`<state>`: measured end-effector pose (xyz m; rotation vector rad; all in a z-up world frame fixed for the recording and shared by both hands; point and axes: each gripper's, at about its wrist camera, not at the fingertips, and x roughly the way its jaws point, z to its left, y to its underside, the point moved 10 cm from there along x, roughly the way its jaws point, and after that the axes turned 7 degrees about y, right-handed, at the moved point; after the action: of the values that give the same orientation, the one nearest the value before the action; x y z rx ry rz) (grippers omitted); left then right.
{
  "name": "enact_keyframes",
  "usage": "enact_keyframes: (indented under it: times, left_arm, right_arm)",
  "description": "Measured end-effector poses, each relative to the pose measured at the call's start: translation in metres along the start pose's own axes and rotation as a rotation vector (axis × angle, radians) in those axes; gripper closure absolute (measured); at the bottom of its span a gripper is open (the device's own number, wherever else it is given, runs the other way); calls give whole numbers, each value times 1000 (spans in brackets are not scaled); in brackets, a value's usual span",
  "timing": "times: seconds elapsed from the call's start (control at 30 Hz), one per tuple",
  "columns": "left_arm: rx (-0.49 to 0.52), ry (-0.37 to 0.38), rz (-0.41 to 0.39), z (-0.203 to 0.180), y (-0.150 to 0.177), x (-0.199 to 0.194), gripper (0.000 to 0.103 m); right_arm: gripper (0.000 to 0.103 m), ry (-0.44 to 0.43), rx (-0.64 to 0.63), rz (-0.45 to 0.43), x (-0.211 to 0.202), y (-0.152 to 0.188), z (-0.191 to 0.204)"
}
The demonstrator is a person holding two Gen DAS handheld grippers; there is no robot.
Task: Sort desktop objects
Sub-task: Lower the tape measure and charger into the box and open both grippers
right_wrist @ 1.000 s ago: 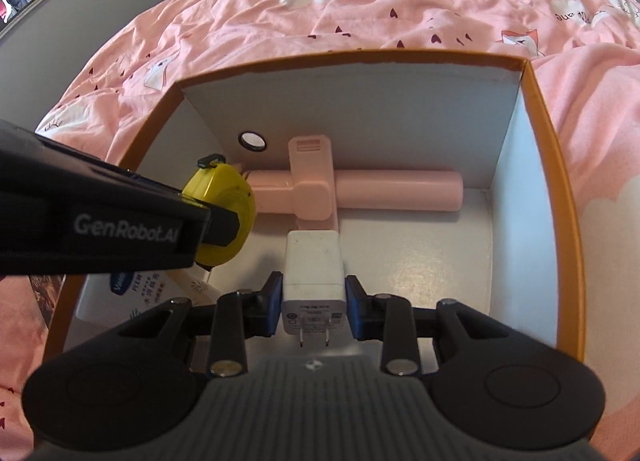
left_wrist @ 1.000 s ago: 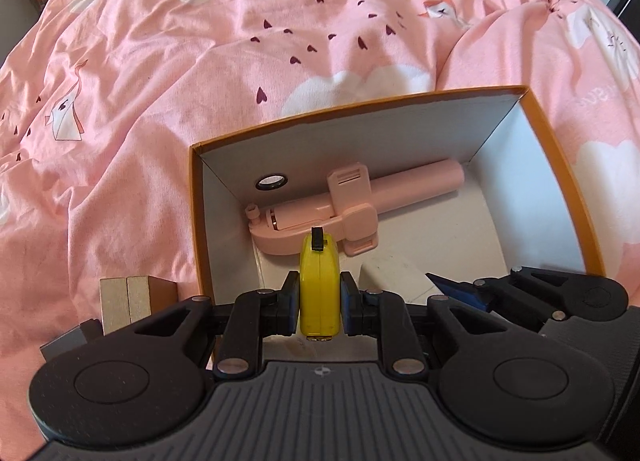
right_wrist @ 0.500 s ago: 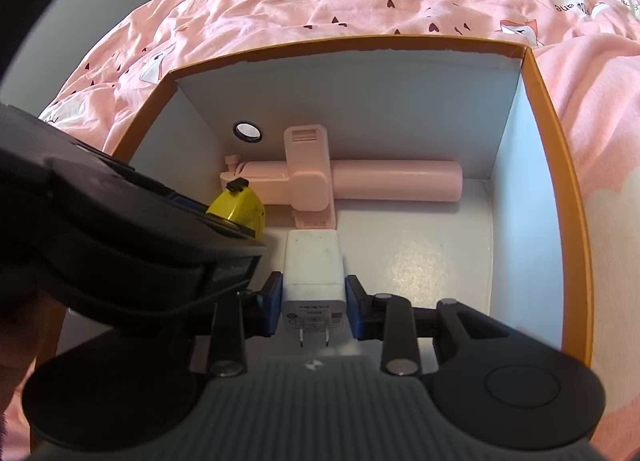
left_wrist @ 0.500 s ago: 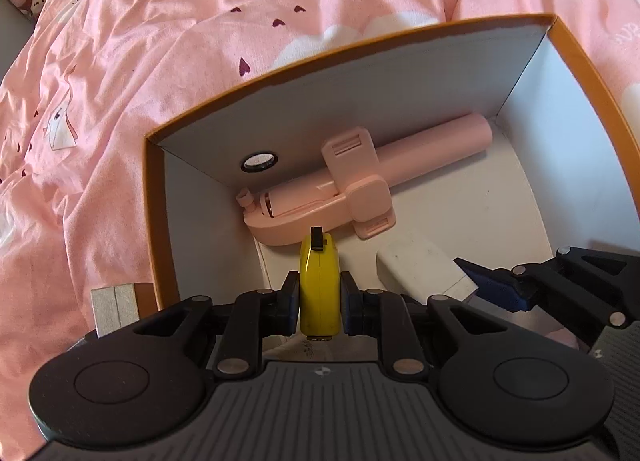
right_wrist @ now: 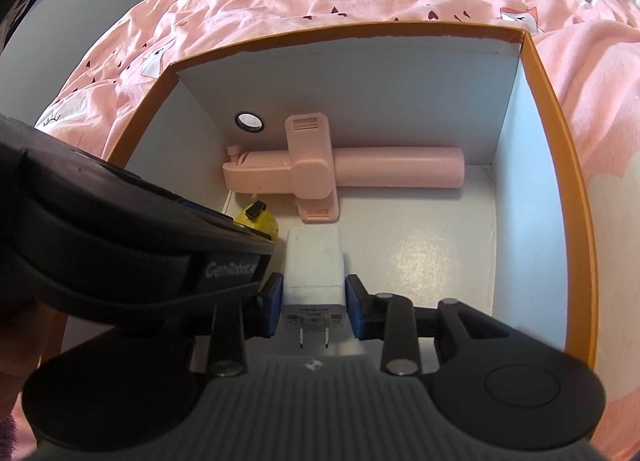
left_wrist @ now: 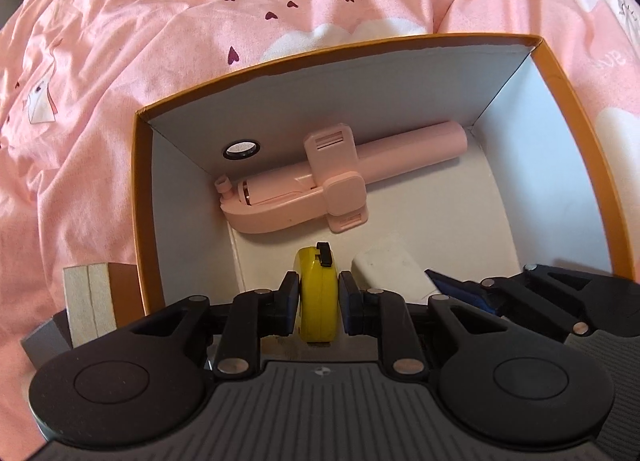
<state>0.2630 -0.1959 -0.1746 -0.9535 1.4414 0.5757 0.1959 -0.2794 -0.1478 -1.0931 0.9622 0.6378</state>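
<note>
My left gripper (left_wrist: 319, 293) is shut on a yellow tape measure (left_wrist: 318, 297) and holds it low inside an orange box (left_wrist: 138, 197) with white inner walls. My right gripper (right_wrist: 313, 303) is shut on a white plug charger (right_wrist: 314, 269), prongs toward the camera, inside the same box (right_wrist: 560, 165), just right of the tape measure (right_wrist: 260, 221). The charger (left_wrist: 394, 269) and right gripper fingers (left_wrist: 460, 289) show in the left wrist view. A pink selfie stick (left_wrist: 340, 185) lies along the box's far wall; it also shows in the right wrist view (right_wrist: 348, 171).
The box sits on a pink printed bedspread (left_wrist: 160, 41). A wooden block (left_wrist: 90, 301) and a grey object (left_wrist: 44, 341) lie outside the box's left wall. The left gripper body (right_wrist: 120, 245) fills the left of the right wrist view.
Both grippers have moved forward and down into the box with their objects. The tape measure sits lower, close to the box floor beside the charger.
</note>
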Motion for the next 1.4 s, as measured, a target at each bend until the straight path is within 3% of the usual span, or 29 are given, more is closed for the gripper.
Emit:
enact_keyframes:
  times: [0.3,0.63,0.87,1.07,1.4]
  left_arm:
    - [20,52,29,-10,8,-3,80]
    - [2,84,-4,-8,2,-17,80]
    - [-22,98,-96,-1,-5,-42,80]
    - [-54,90,-197,11,-6,-75,80]
    - [-165,103,-319,43,18,-114,80]
  right_arm:
    - [67,0,-7,16,-5,5,2]
    - [68,9,-11,19,-5,5,0]
    - [68,15,-7,9,-4,4,-2]
    - [68,86,-12,-26,-12,-2,-7]
    - [68,32,36,26,-3,0,-2]
